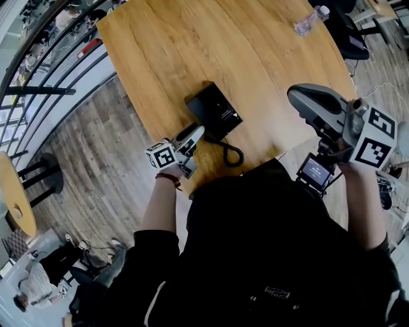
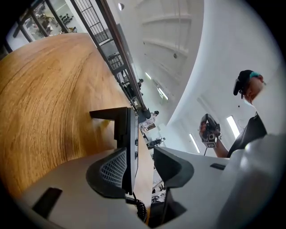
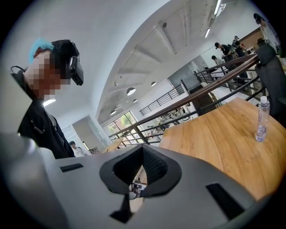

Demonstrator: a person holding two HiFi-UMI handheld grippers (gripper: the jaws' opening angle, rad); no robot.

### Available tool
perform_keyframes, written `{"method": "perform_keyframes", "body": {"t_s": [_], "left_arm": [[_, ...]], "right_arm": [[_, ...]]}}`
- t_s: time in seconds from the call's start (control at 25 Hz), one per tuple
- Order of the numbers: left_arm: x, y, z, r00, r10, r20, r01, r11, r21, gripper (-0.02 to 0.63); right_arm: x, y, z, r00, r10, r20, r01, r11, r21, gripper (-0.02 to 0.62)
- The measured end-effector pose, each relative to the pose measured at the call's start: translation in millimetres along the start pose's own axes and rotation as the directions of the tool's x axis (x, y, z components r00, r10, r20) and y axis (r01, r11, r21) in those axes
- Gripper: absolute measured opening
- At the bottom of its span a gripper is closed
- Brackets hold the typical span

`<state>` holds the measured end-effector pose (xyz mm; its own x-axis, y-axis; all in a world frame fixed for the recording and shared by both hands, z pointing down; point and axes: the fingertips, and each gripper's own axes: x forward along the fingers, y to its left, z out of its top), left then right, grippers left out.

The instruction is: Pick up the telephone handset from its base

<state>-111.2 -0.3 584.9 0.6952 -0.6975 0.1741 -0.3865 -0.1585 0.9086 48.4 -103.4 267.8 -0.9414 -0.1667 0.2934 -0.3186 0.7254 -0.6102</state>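
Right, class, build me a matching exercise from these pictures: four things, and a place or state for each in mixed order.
Things: 1 phone; 2 bottle; 3 left claw; 4 right claw.
States: A shut, empty; B far side of the table; C open, phone's edge between its jaws; D near side of the table, cord coiled beside it.
Pairs: 1-D, 2-B, 3-C, 4-A.

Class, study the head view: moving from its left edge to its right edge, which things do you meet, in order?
round wooden side table → black stool → left gripper → black telephone → right gripper. The water bottle overlaps the right gripper's span, so it is left out.
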Motion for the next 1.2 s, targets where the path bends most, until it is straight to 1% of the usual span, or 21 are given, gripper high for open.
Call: {"method": "perform_keyframes", "body": {"t_s": [0.16,0.36,0.44,0.52,0.64,0.76,0.88,1.08,1.2], "left_arm": [[2,-1,-5,1.000,-0.003,-0.013,0.003,1.000,-0.019,0.193],[9,19,-15,0.999,-0.003,-0.049,0.001,0.999,-0.053,0.219],[13,23,-14,0.999,-0.004,-0.050,0.001,0.998,-0.061,0.230],[18,26,-11,0.999,-0.003,-0.046,0.000,0.998,-0.062,0.230],[22,34,-2,0.999,0.018,-0.038,-0.020,0.998,-0.058,0.230],[28,33,4,0.999,0.003,-0.033,-0.005,0.997,-0.073,0.230],[30,36,7,0.999,-0.001,-0.035,-0.002,0.997,-0.076,0.241],[40,36,4,0.999,0.000,-0.047,-0.006,0.992,-0.128,0.239],[43,36,1,0.998,0.011,-0.060,-0.019,0.991,-0.129,0.235]], "right_arm": [[-13,3,1,1.000,-0.024,0.004,0.024,1.000,0.004,0.017],[-19,-5,-4,0.998,-0.055,0.013,0.054,0.998,0.021,0.017],[-20,-6,-4,0.998,-0.059,0.021,0.059,0.998,0.024,0.017],[-20,-7,-3,0.998,-0.062,0.026,0.061,0.998,0.026,0.017],[-22,-8,-2,0.997,-0.064,0.037,0.063,0.997,0.040,0.017],[-22,-8,1,0.997,-0.067,0.047,0.065,0.997,0.042,0.017],[-23,-9,1,0.996,-0.072,0.047,0.070,0.997,0.043,0.017],[-24,-12,-2,0.996,-0.080,0.047,0.077,0.996,0.054,0.017],[-24,-11,-2,0.996,-0.076,0.053,0.073,0.996,0.054,0.017]]}}
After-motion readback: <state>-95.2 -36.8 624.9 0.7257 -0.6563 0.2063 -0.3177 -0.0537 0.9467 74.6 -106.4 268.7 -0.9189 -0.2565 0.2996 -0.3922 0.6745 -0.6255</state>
